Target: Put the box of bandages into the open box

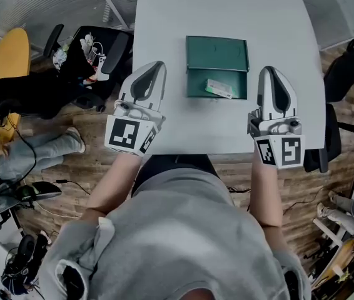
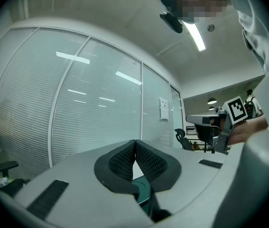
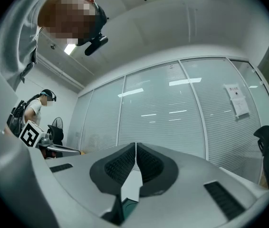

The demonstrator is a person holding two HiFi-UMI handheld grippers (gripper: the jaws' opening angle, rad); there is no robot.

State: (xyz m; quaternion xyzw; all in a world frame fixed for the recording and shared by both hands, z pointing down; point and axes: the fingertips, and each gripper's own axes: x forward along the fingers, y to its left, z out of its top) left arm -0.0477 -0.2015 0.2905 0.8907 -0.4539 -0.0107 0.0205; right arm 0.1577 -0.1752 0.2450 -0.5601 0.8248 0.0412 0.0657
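Note:
A dark green open box (image 1: 217, 67) lies on the white table (image 1: 227, 11), its lid folded back toward the far side. The small pale box of bandages (image 1: 219, 89) rests inside its tray, at the near right. My left gripper (image 1: 154, 67) hovers just left of the green box, jaws shut with nothing between them. My right gripper (image 1: 272, 74) hovers just right of it, also shut and empty. In the left gripper view the shut jaws (image 2: 135, 146) point level at glass walls, a sliver of green box (image 2: 141, 190) below. The right gripper (image 3: 135, 150) shows the same.
The table's near edge (image 1: 183, 152) lies just under my hands. Black office chairs (image 1: 105, 55) stand at the left and another chair (image 1: 346, 74) at the right. A second person with a marker cube (image 3: 30, 134) shows in the right gripper view.

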